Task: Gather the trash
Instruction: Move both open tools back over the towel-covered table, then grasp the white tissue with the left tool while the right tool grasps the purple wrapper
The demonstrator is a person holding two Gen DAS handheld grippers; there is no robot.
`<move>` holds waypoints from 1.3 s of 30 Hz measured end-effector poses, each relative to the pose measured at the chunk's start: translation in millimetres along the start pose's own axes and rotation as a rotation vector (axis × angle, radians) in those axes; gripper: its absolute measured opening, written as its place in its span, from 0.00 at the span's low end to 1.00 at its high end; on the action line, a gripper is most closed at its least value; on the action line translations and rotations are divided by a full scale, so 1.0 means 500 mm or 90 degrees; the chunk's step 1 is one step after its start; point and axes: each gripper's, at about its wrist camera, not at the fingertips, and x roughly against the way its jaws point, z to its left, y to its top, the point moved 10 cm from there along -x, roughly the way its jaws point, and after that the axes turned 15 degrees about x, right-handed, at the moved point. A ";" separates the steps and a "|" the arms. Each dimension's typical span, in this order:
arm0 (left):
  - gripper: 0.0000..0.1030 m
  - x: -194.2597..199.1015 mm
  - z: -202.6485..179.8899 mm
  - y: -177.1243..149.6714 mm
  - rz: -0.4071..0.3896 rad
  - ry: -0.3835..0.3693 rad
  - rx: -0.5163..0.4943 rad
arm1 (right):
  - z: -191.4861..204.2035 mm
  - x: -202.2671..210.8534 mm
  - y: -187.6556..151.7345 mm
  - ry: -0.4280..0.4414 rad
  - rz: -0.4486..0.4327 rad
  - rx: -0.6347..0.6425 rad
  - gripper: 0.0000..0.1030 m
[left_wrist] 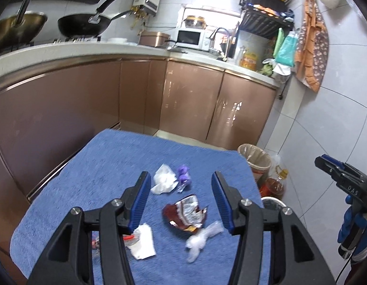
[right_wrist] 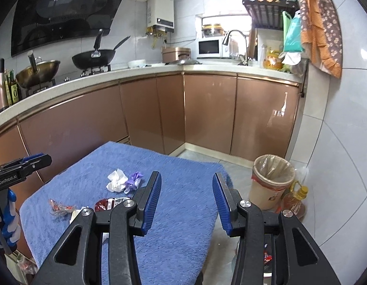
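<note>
Currently, my count:
Left gripper (left_wrist: pixel 181 201): jaws wide, holding nothing.
Right gripper (right_wrist: pixel 187 203): jaws wide, holding nothing.
Trash bin (right_wrist: pixel 271 182): one.
Crumpled tissues (left_wrist: pixel 163 178): two.
Purple wrapper (left_wrist: pixel 183 177): one.
Brown snack wrapper (left_wrist: pixel 183 213): one.

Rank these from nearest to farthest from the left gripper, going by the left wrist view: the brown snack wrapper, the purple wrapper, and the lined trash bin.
1. Brown snack wrapper, between the open fingers of the left gripper.
2. Purple wrapper, just ahead on the blue towel.
3. Lined trash bin, on the floor, far right.
</note>
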 end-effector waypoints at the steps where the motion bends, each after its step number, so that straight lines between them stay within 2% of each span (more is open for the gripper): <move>1: 0.50 -0.004 0.013 -0.002 0.001 0.004 0.004 | 0.005 -0.007 -0.001 0.002 0.004 0.002 0.43; 11: 0.55 -0.027 0.193 0.012 0.010 0.055 0.054 | 0.059 -0.086 0.009 0.040 0.028 0.025 0.43; 16: 0.56 -0.069 0.232 -0.001 0.045 0.061 0.058 | 0.102 -0.152 0.003 0.076 0.048 0.031 0.43; 23: 0.56 -0.190 0.195 -0.030 0.145 0.021 0.045 | 0.158 -0.256 -0.018 0.132 0.086 0.027 0.43; 28: 0.56 -0.299 0.139 -0.048 0.219 0.009 0.019 | 0.195 -0.339 -0.031 0.198 0.115 0.010 0.43; 34: 0.56 -0.422 0.091 -0.082 0.294 0.018 -0.015 | 0.223 -0.419 -0.049 0.227 0.143 0.018 0.43; 39: 0.55 -0.489 0.087 -0.095 0.332 0.027 0.009 | 0.260 -0.466 -0.063 0.257 0.160 0.038 0.43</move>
